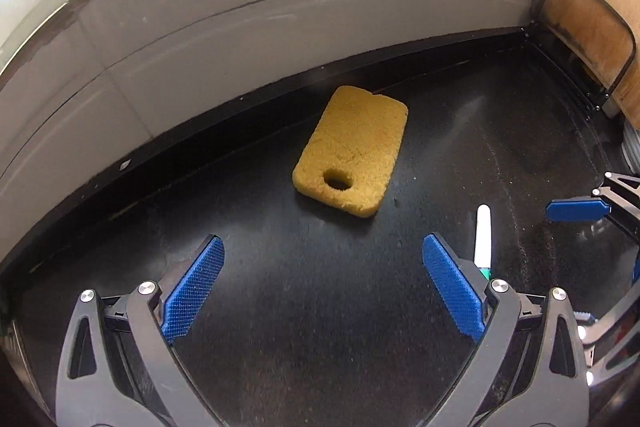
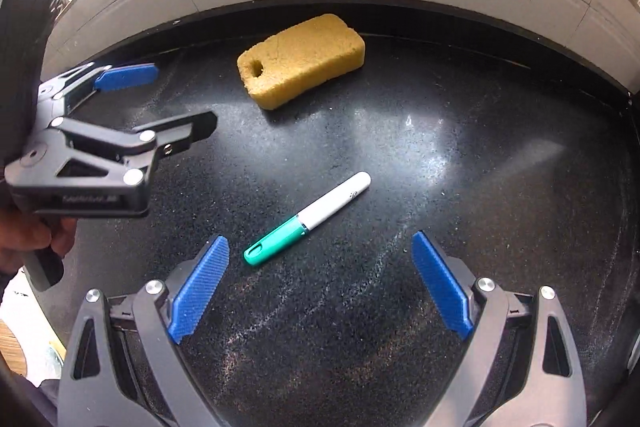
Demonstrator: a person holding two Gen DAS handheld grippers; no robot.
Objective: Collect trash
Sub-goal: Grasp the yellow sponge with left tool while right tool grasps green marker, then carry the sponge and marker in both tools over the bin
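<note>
With both the left tongs (image 1: 323, 287) and right tongs (image 2: 320, 285) spread wide and empty, the marker (image 2: 307, 219) lying on the dark surface (image 2: 460, 187) near the sponge (image 2: 301, 61) could be rolled away if clipped off-centre.

Left claw's finger (image 1: 452, 291) hides the marker's (image 1: 482, 235) cap.
</note>
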